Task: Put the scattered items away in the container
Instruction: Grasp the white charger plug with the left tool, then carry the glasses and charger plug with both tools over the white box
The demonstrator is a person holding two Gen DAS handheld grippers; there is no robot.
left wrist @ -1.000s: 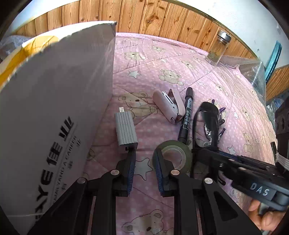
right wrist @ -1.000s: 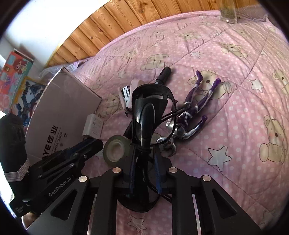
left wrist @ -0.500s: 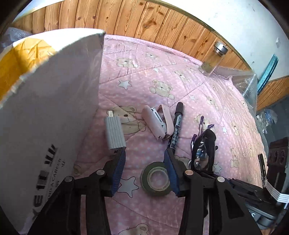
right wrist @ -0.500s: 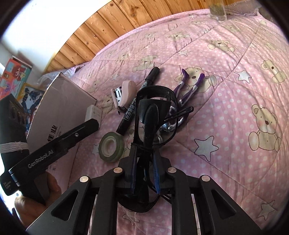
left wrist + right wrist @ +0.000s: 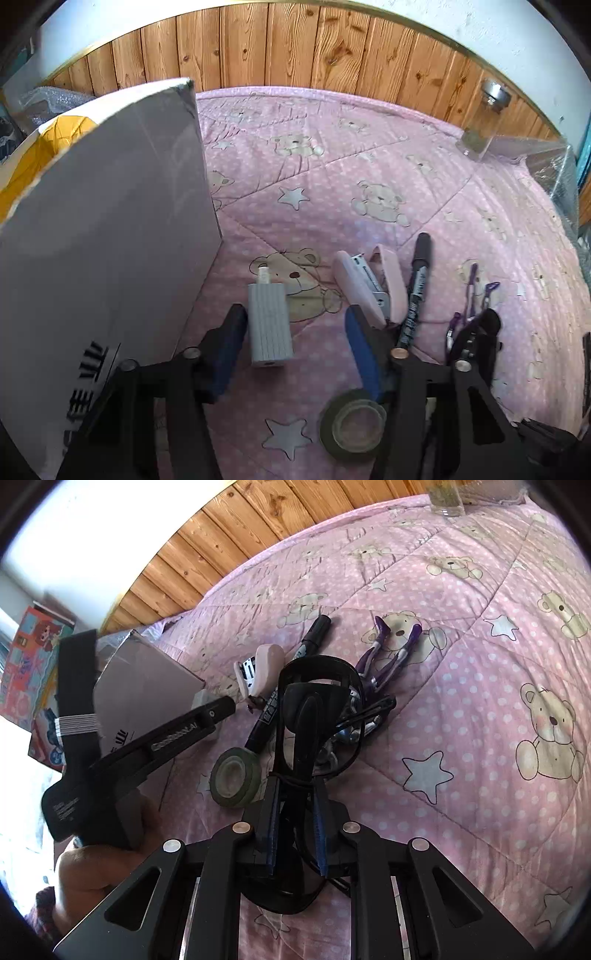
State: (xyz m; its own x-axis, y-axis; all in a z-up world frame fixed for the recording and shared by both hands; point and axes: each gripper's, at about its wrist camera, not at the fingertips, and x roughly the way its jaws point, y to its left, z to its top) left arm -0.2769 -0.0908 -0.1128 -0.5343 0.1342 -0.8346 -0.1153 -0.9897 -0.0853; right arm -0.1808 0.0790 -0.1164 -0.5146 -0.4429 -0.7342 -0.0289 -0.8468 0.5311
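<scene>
Since half a second ago the left gripper has moved forward past the tape roll, which now lies low in its frame under the right-hand finger. Its fingers are spread wide, with the grey ribbed adapter lying between them, close to the left finger.

Only the left wrist view shows the yellow inside of the cardboard box at upper left, along with a glass jar and clear plastic sheeting at upper right. Only the right wrist view shows the right gripper pinching a black cable bundle at frame centre, a hand holding the left gripper's body at lower left, and colourful boxes at the left edge.

The box wall stands just left of the left gripper, leaving little room on that side. A pink stapler and a black marker lie just beyond the right finger, and a purple figure lies behind the cable. The upper middle and right of the left view are open.

Everything rests on a pink quilt printed with bears and stars, against a wood-panelled wall.
</scene>
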